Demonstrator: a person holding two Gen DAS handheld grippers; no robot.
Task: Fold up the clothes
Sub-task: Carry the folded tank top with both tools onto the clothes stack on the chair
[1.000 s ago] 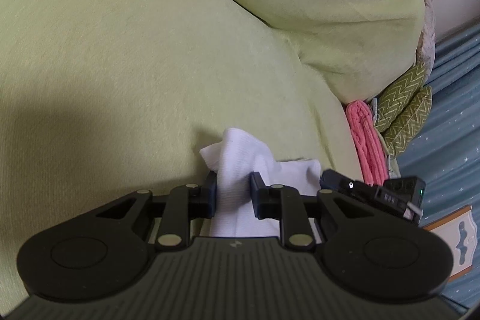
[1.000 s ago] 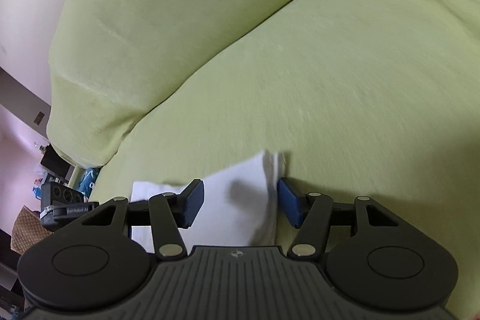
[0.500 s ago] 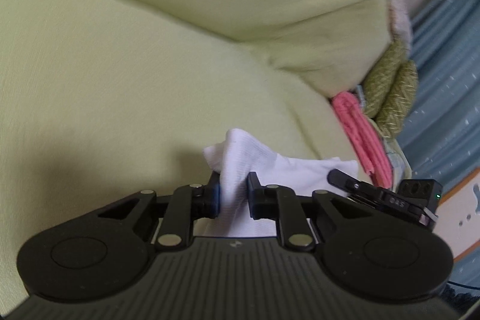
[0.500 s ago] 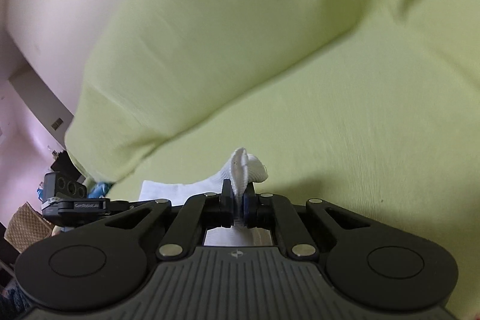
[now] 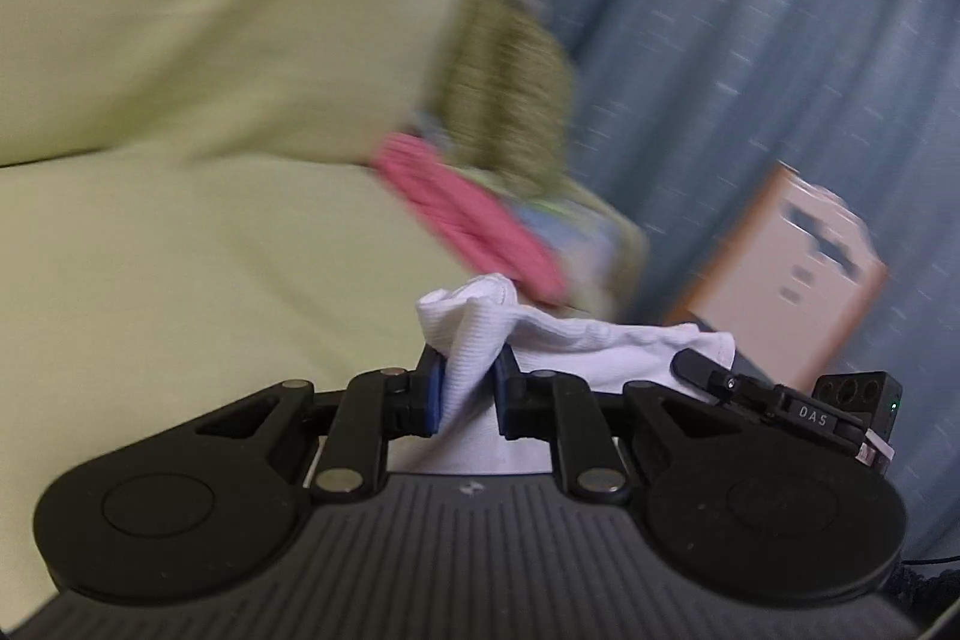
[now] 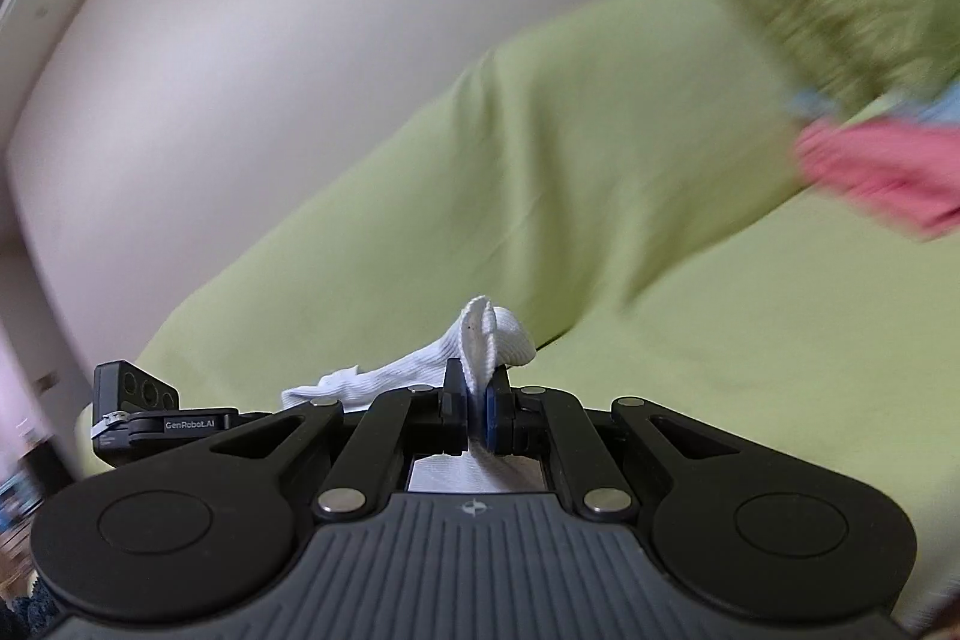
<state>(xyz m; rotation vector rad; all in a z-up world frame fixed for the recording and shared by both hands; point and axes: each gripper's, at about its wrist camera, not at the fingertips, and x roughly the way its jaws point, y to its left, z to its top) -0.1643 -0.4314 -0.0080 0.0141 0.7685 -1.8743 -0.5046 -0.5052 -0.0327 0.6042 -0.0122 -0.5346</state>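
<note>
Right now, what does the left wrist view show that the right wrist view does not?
Only the left wrist view shows the blue curtain and an orange-edged box. Only the right wrist view shows the pale wall. Both show the white garment, pinched by the left tongs and the right tongs, the green sofa cover and a pink cloth.

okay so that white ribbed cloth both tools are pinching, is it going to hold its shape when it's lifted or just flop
Likely flop: the white ribbed cloth bunches into soft folds above the left tool and sags between grips. It looks thin, so probably light. The right tool pinches a doubled edge nearly flat, which suggests little stiffness.
</note>
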